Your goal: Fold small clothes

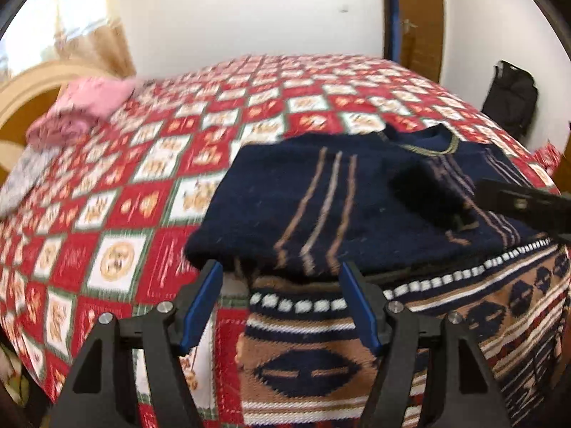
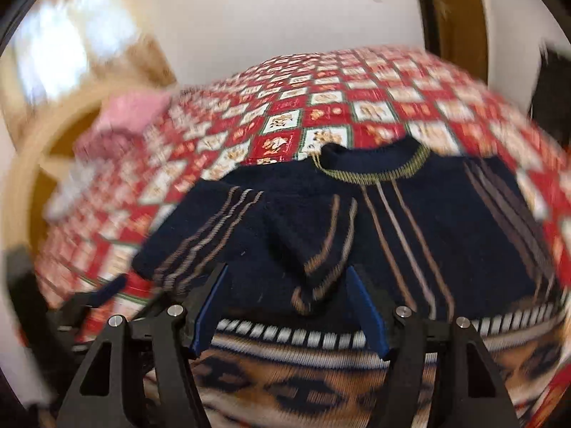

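A navy knit sweater (image 1: pixel 321 196) with thin tan stripes and a brown patterned lower band (image 1: pixel 307 356) lies flat on the red-and-white checked quilt (image 1: pixel 142 185). Its collar (image 2: pixel 371 164) points away from me, and both sleeves are folded inward over the chest. My left gripper (image 1: pixel 280 267) hangs open over the sweater's near left part, where the navy part meets the patterned band. My right gripper (image 2: pixel 287 271) is open above the sweater's middle, with the folded sleeve cuff (image 2: pixel 314 285) lying between its blue fingers, not pinched. In the left wrist view the right gripper (image 1: pixel 528 207) shows at the right edge.
A pink pile of folded clothes (image 1: pixel 82 114) sits at the bed's far left by the wooden headboard (image 1: pixel 28 89), with a pale garment (image 1: pixel 21 185) below it. A black bag (image 1: pixel 510 96) hangs by the wall at right. A wooden door (image 1: pixel 421 18) stands behind the bed.
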`<state>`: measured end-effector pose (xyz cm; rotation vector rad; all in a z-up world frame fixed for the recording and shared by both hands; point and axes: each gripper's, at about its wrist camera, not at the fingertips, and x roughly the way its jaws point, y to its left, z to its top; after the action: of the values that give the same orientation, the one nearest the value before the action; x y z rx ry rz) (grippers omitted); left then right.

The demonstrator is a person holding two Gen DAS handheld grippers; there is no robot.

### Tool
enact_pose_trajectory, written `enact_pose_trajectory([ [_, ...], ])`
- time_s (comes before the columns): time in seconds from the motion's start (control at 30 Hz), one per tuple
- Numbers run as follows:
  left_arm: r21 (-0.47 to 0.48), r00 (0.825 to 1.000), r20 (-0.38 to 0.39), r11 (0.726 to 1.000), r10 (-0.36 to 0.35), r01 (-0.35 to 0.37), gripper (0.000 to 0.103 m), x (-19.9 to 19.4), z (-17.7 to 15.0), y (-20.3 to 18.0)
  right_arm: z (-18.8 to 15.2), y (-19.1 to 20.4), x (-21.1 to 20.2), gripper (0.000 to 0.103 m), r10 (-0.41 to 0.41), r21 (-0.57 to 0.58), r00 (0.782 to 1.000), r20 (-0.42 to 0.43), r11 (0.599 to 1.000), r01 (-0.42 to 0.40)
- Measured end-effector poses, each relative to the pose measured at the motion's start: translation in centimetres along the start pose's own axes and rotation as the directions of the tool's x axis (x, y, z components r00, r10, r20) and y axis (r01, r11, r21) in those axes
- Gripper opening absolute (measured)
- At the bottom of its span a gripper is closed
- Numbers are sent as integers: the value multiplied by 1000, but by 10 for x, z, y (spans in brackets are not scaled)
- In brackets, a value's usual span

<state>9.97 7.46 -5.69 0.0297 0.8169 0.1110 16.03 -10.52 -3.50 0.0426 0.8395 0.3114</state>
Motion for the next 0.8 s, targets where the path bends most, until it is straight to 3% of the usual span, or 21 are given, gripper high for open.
enact_pose_trajectory([
  [0.17, -12, 999, -20, 1000, 29, -29, 70, 3, -5, 5, 8, 12, 45, 68, -79, -95, 995, -56, 993, 74],
  [0.3, -21, 999, -34, 999, 23, -24, 70, 4, -5, 6, 6, 15, 75, 67, -230, -209, 971, -69, 955, 211],
  [0.4, -14, 999, -31, 1000, 20, -21, 70, 2, -7, 7, 8, -14, 67, 20, -157, -79, 983, -100, 986, 149],
  [0.43, -14, 999, -32, 1000, 22, -22, 70, 2, -7, 7, 10, -22, 62, 15, -125, -37, 988, -95, 992, 122],
  [0.53, -43, 999, -47, 999, 5, -7, 70, 5, -8, 11, 9, -61, 38, 13, 11, 142, 999, -50, 990, -4],
  [0.6, -60, 999, -49, 998, -11, 8, 70, 5, -9, 14, -2, -92, 20, 10, 80, 275, 997, 6, 958, -78],
  [0.73, -63, 999, -45, 998, -4, 1, 70, 5, -12, 18, -42, -145, 6, 10, 143, 494, 989, 46, 857, -147],
  [0.8, -66, 998, -55, 998, -1, -3, 70, 8, -15, 20, -57, -149, 3, 10, 138, 500, 990, 41, 855, -140],
])
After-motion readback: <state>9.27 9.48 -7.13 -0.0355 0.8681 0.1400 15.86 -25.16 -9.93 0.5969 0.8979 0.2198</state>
